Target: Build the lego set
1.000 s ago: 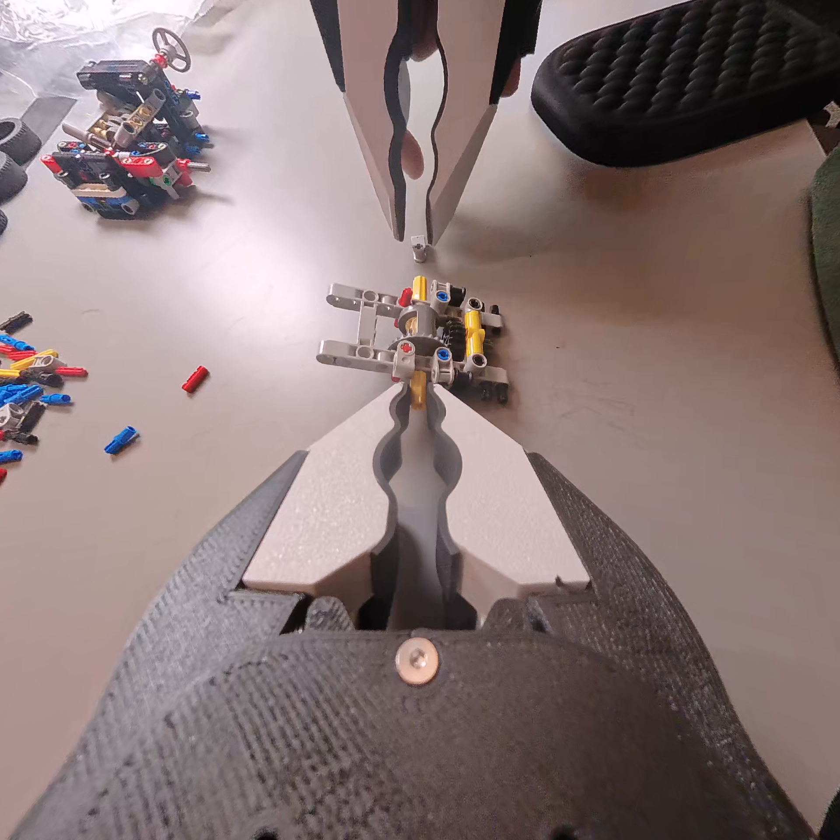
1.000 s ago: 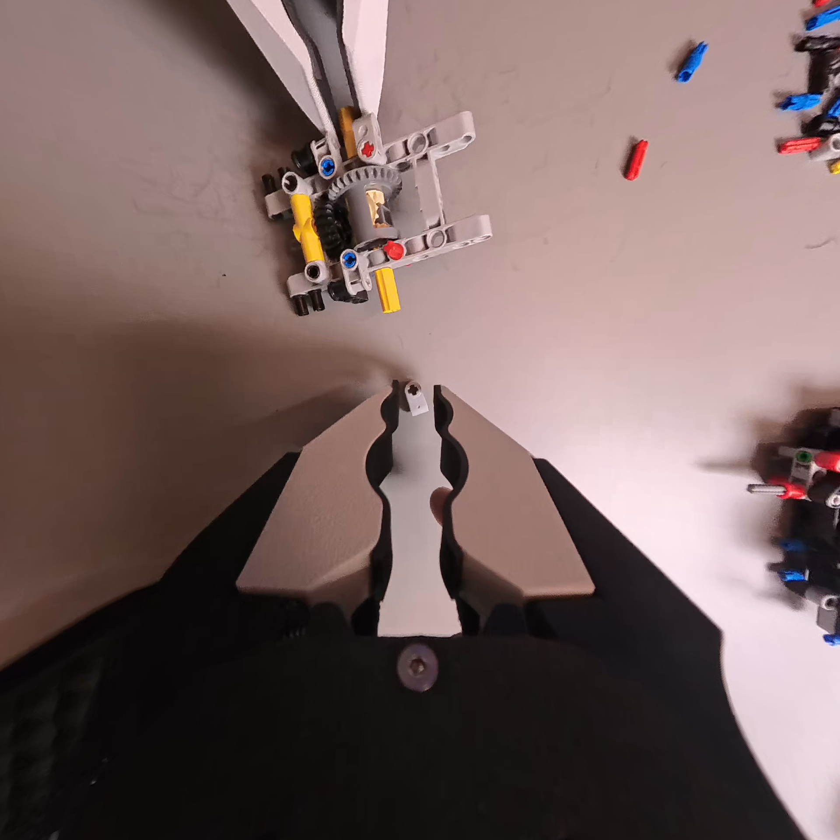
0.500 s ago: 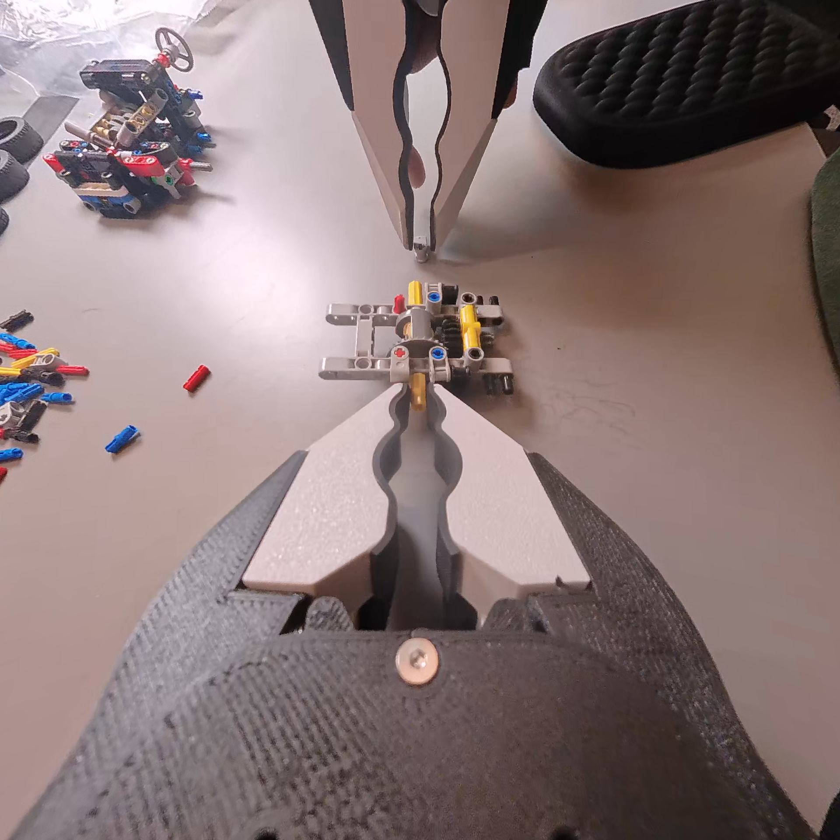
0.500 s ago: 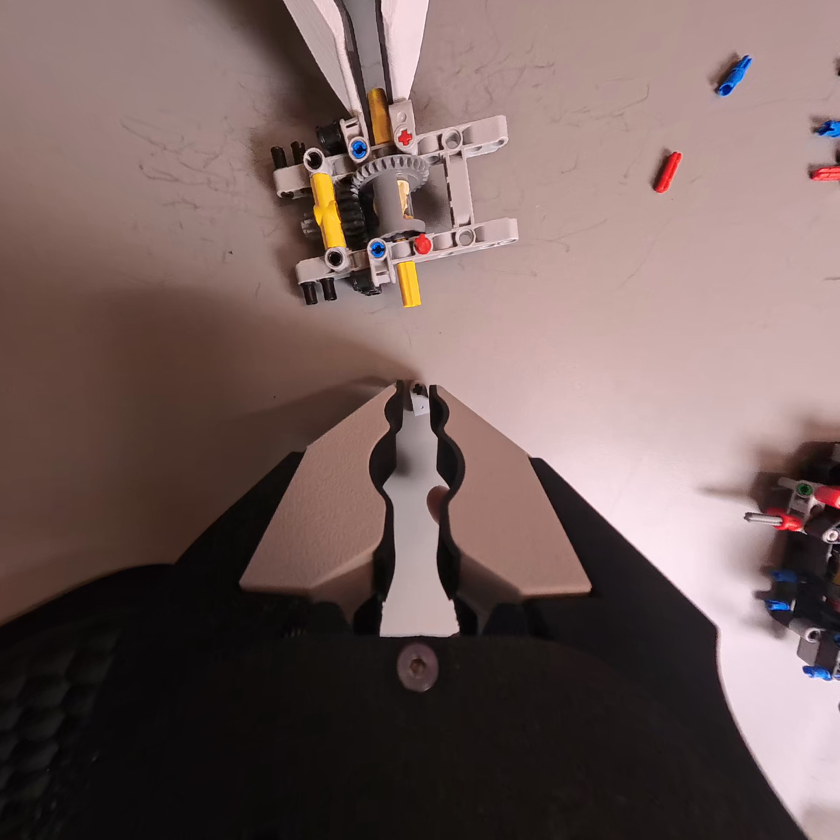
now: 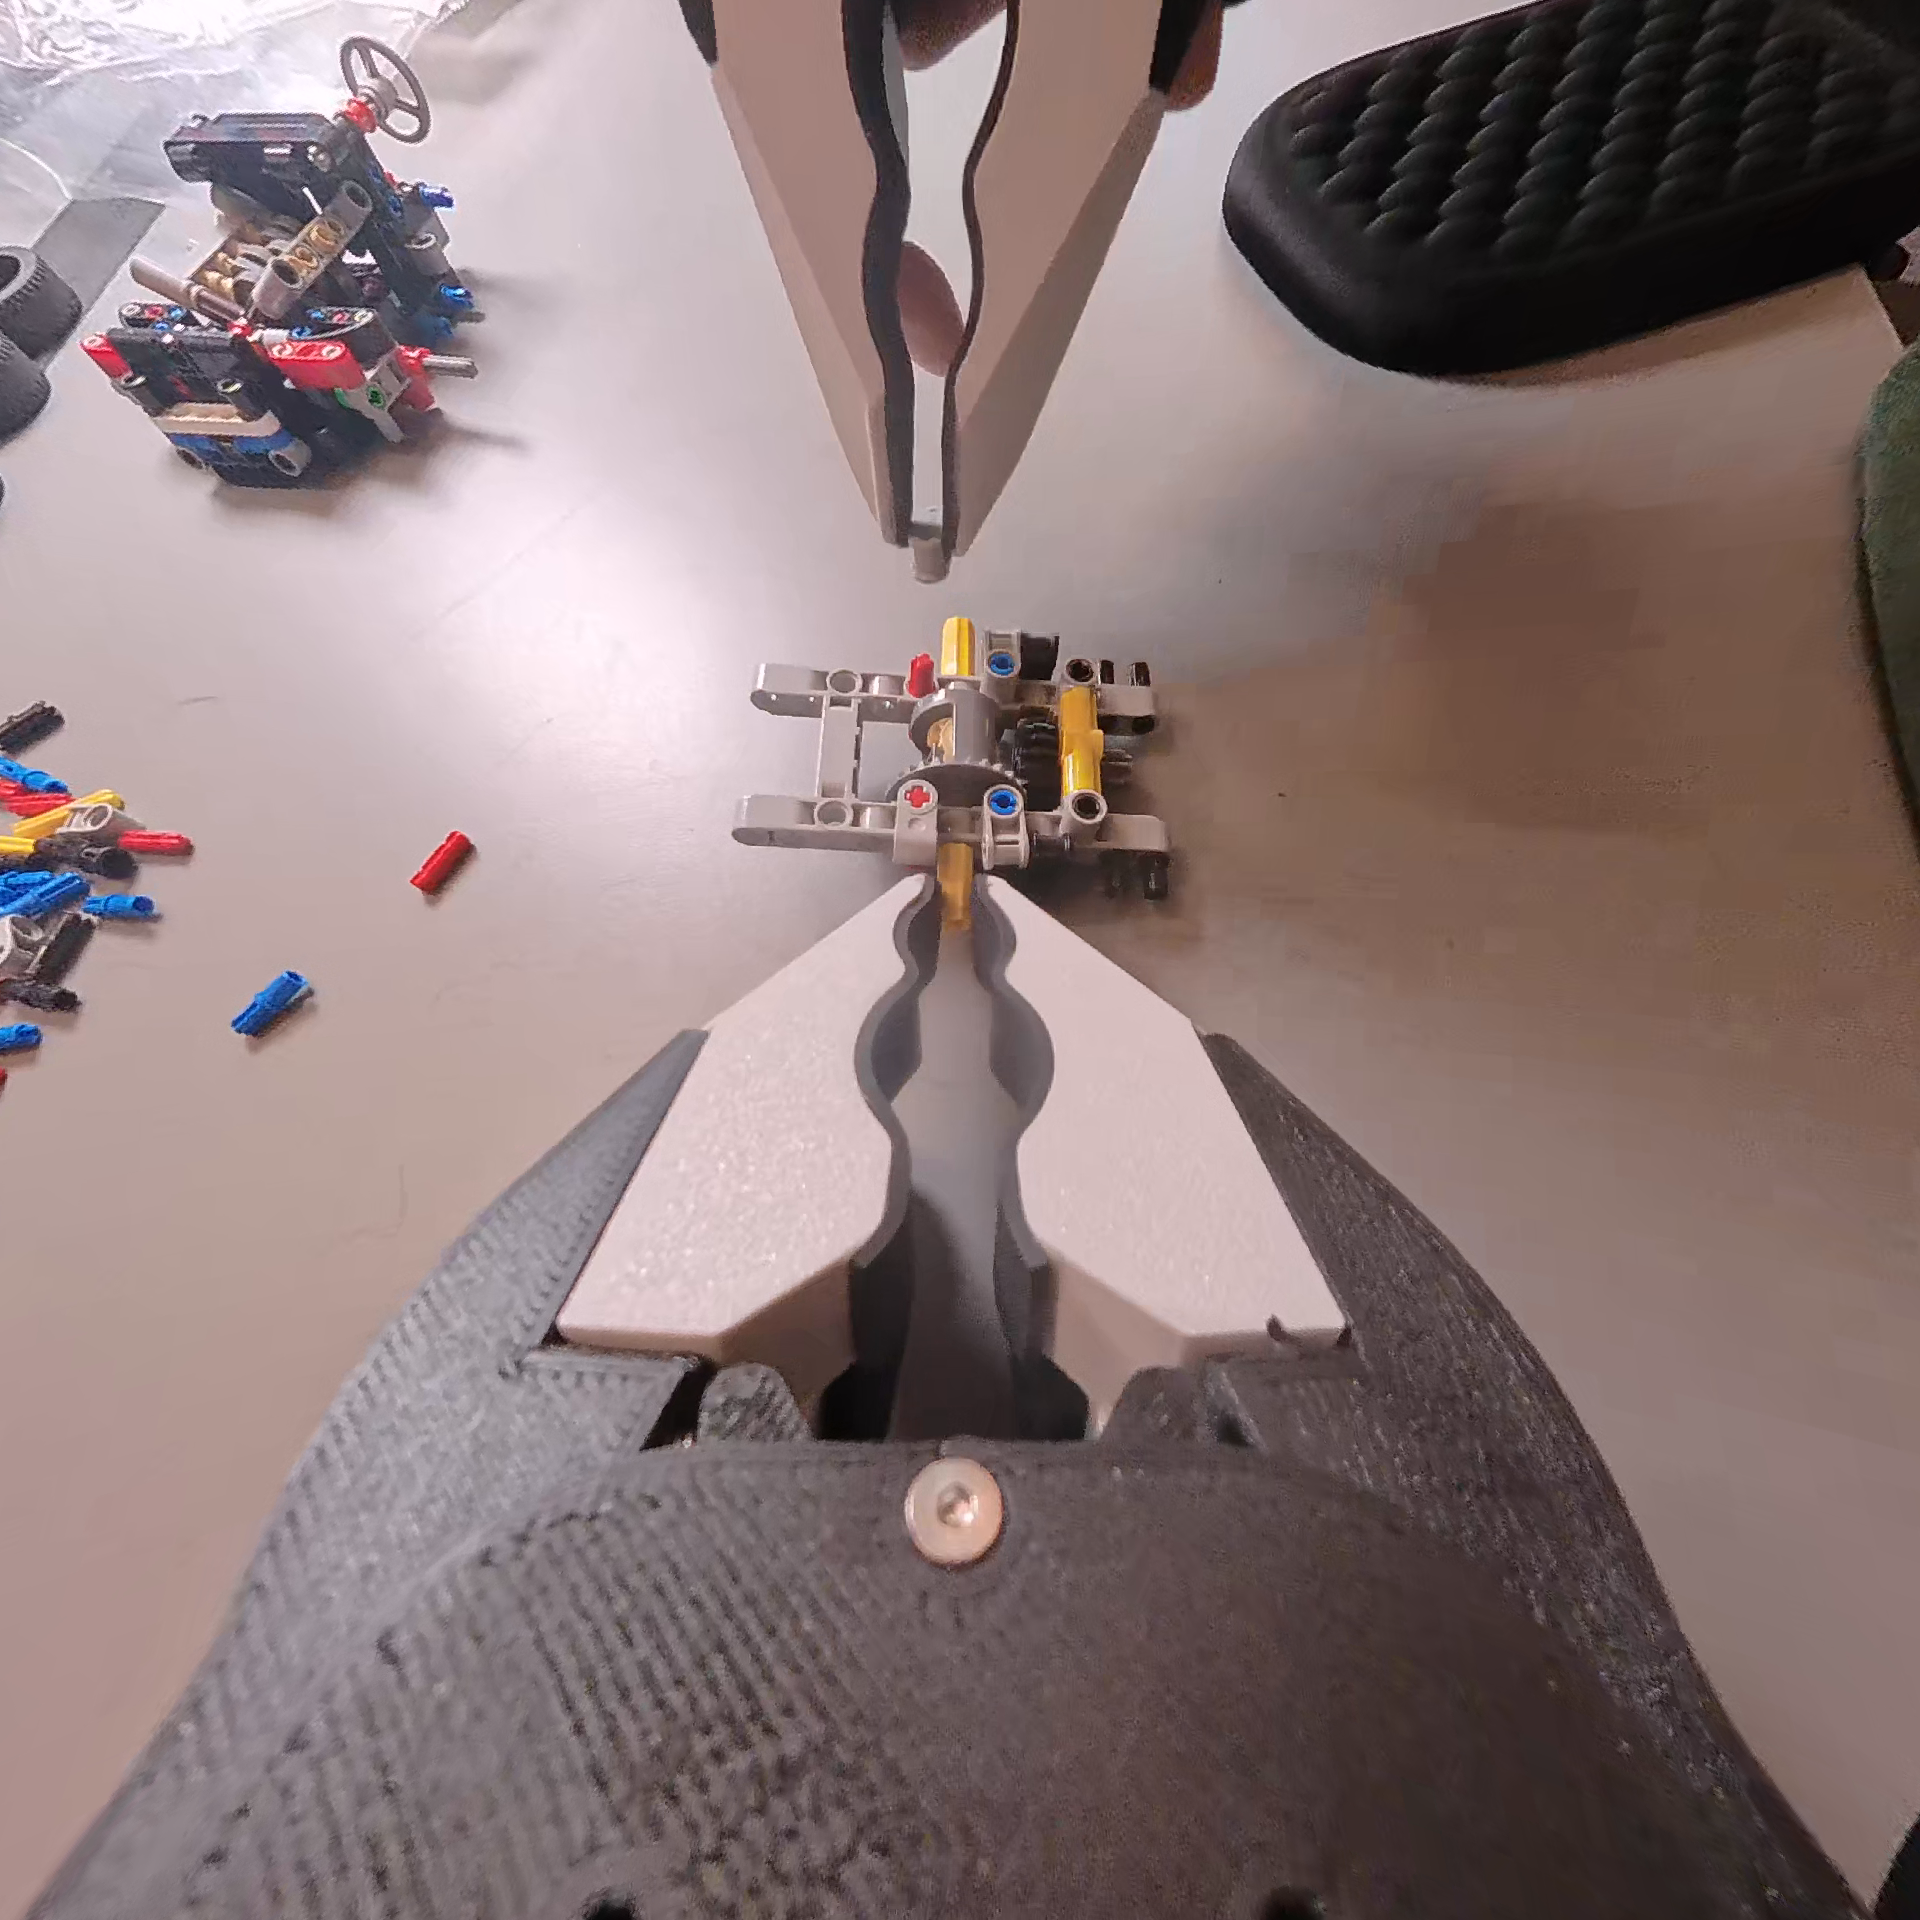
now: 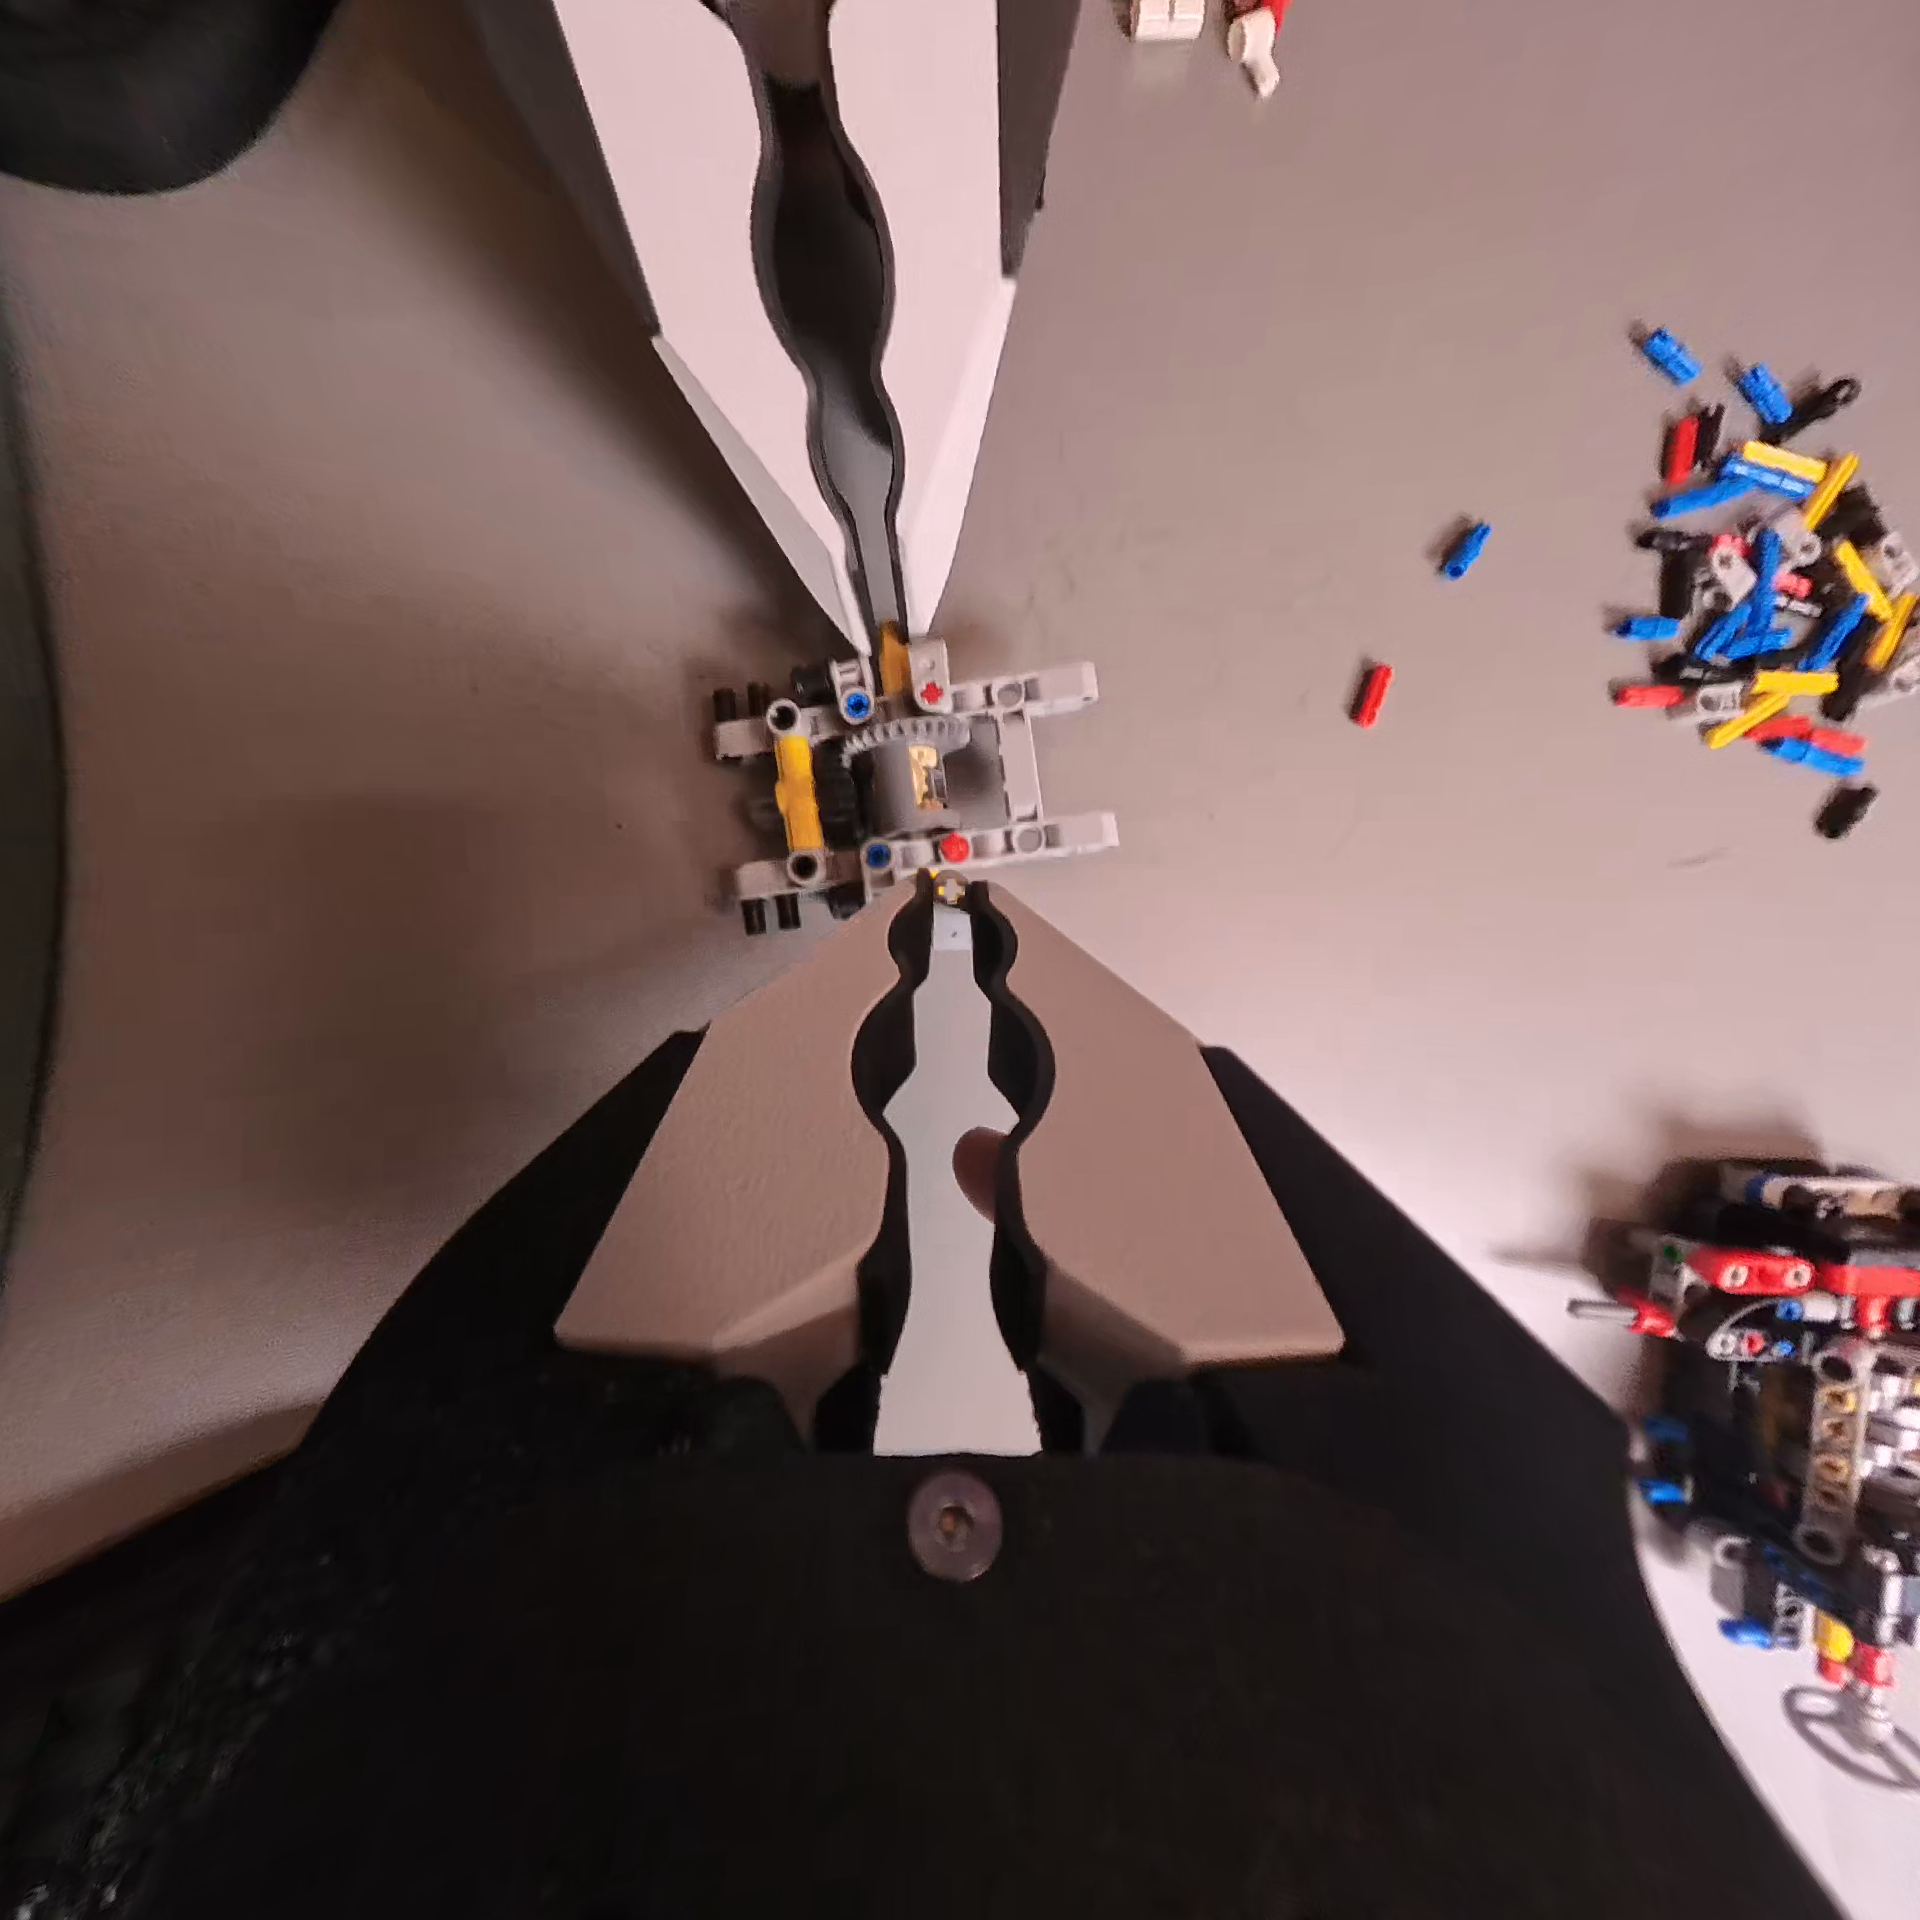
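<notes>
A small grey frame assembly [image 5: 862, 748] with a gear housing and yellow axles lies on the table; it also shows in the right wrist view [image 6: 1013, 769]. My left gripper [image 5: 953, 902] is shut on the near end of its yellow cross axle [image 5: 954, 894]. My right gripper [image 6: 951, 914] is shut on a small grey connector piece [image 6: 951, 932]. It points at the axle's other end [image 6: 950, 890]. In the left wrist view the right gripper [image 5: 925, 540] holds the piece [image 5: 928, 561] a short gap from that far axle end [image 5: 957, 642].
A partly built car chassis [image 5: 281, 312] with a steering wheel stands at the far left, black tyres [image 5: 31, 301] beside it. A pile of loose coloured pins [image 5: 52, 883] lies left, with a stray red pin [image 5: 442, 862] and blue pin [image 5: 272, 1003]. A black padded armrest [image 5: 1558, 187] overhangs the far right. The left gripper's tips are roughly 6 cm from the right gripper's. The stray red pin [image 5: 442, 862] is about 12 cm from both grippers' fingertips. My right wrist view [image 6: 1367, 693] looks at it from another angle.
My right gripper has moved toward the assembly with the grey piece, closing most of the gap to the axle end. The assembly has turned square in my left gripper's hold.
</notes>
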{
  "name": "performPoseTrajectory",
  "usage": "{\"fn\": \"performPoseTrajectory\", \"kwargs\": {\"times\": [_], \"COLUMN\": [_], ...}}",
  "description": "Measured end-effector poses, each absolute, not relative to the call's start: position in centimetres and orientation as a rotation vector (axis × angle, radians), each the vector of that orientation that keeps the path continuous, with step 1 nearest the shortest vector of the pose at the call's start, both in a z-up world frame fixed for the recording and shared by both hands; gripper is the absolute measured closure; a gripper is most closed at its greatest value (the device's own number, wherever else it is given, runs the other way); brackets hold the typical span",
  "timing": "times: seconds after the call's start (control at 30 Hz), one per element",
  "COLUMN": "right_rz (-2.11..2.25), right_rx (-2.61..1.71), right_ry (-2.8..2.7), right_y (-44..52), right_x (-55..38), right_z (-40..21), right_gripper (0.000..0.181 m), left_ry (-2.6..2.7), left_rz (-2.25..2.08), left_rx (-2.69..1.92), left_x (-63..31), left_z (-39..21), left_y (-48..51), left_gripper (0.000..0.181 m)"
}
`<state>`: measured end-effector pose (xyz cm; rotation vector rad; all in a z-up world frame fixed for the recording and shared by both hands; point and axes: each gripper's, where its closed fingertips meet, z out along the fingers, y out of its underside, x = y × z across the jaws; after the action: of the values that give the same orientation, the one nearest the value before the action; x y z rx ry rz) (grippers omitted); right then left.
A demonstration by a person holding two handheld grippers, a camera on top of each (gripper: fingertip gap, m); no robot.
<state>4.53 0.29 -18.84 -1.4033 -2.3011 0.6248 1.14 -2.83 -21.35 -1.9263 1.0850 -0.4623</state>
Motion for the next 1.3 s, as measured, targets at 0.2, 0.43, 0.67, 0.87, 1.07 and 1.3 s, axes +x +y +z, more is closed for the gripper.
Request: {"fn": "performPoseTrajectory", "kwargs": {"times": [0.2, 0.43, 0.67, 0.87, 1.07, 1.3], "right_rz": [0.530, 0.534, 0.553, 0.592, 0.606, 0.624], "right_rx": [-1.368, -1.413, -1.499, -1.547, -1.548, -1.556], "right_ry": [-2.393, -2.399, -2.307, -2.217, -2.157, -2.144], "right_y": [-0.1, 0.3, 0.7, 0.3, 0.3, 0.0], "right_x": [3.6, 3.7, 4.6, 4.8, 4.8, 4.8], "right_z": [-19.7, -19.3, -19.4, -20.1, -20.0, -20.0], "right_gripper": [0.176, 0.175, 0.176, 0.176, 0.176, 0.176], "left_ry": [1.122, 1.107, 0.980, 1.021, 1.050, 1.032], "left_rz": [-0.428, -0.456, -0.680, -0.653, -0.748, -0.620], "left_rx": [-1.938, -1.941, -1.984, -1.976, -2.003, -2.005], "left_x": [1.5, 1.3, 1.1, 0.9, 2.1, 2.8], "left_z": [-21.8, -21.7, -20.8, -20.9, -21.3, -21.5], "left_y": [-3.0, -3.2, -3.1, -1.7, -2.1, -2.7], "left_gripper": [0.181, 0.181, 0.151, 0.125, 0.135, 0.146]}}
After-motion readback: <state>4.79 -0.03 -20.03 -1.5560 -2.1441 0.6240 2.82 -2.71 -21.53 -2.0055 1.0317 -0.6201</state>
